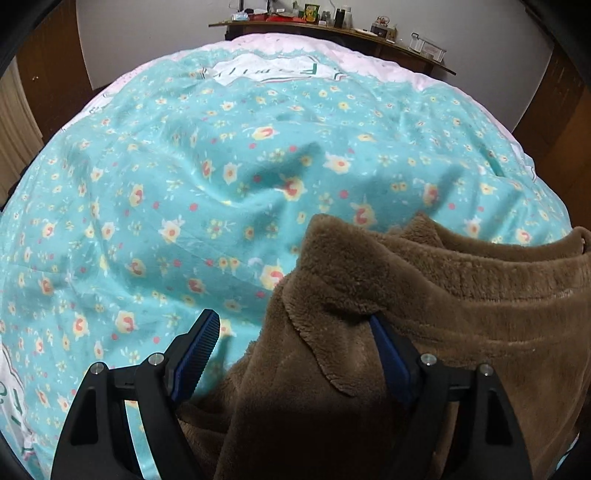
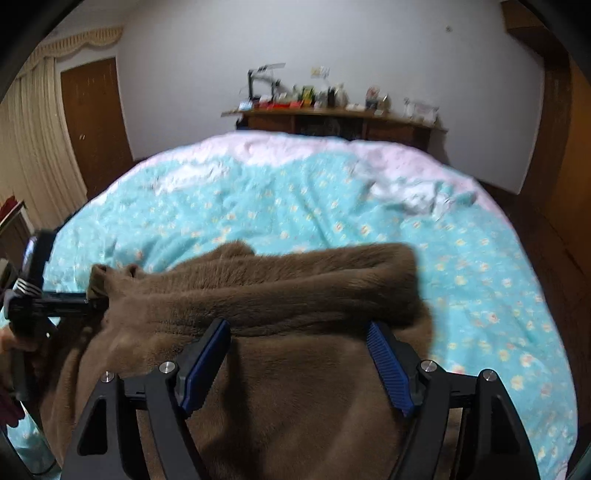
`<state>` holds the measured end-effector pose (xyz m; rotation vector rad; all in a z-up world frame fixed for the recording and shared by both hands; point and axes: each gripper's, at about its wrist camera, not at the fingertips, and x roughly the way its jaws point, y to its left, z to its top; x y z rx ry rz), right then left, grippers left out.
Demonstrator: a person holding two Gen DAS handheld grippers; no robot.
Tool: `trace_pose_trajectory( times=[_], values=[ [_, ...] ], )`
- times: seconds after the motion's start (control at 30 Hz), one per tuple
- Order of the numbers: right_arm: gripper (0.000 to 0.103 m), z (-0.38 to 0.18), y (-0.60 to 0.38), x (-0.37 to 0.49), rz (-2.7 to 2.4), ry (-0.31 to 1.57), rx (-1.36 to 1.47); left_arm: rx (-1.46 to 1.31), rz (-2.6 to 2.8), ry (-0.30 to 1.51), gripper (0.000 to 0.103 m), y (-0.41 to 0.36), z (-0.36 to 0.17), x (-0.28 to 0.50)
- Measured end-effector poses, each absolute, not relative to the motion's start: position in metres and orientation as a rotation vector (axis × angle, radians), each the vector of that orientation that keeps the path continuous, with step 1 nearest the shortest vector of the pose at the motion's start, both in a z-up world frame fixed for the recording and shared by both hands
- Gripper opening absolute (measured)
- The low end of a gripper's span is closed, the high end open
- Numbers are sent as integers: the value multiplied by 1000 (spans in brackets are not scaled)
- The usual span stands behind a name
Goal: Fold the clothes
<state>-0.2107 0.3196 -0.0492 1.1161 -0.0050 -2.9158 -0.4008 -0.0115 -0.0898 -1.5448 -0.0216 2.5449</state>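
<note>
Where brown fleece garment (image 1: 424, 295) bunches, left tongs' (image 1: 291, 328) right finger is half buried.

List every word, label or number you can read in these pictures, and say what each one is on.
"Family": upside down on the white panel of the floral bedspread, left wrist view; letters partly unclear.
Large letters on the bedspread's near left border: cut off, unreadable.
Packages on the wooden shelf: labels too small.
Right wrist view: too blurred, nothing readable.

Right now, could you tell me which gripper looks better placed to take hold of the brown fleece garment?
Probably the left gripper: its open jaws straddle a raised edge of the brown fleece garment, one finger tucked under a flap. The right gripper is open too, but over flat fleece with no edge between its fingers.
</note>
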Motion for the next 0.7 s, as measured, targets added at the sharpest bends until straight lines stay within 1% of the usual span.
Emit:
trace_pose_trajectory(
  times=[0.1,0.2,0.27,0.37,0.5,0.57,0.7],
  values=[
    [79,-46,317,-213,-2869,-31,1105,-1531,2533,-48,84,-16,-88,-398],
    [79,-61,310,-233,-2841,5,1187,-1530,2515,-79,85,-25,-90,-393],
    [80,-75,315,-252,-2825,-37,1267,-1549,2514,-98,88,-34,-98,-388],
    [81,-76,322,-255,-2806,-121,1276,-1549,2503,-164,88,-49,-101,-377],
    [81,-59,327,-222,-2807,-97,1222,-1479,2506,-225,88,-60,-81,-351],
    [81,-48,338,-197,-2813,-143,1180,-1427,2495,-233,88,-59,-67,-333],
    [81,-24,368,-137,-2841,-248,1102,-1342,2406,-190,88,-38,-37,-288]
  ],
)
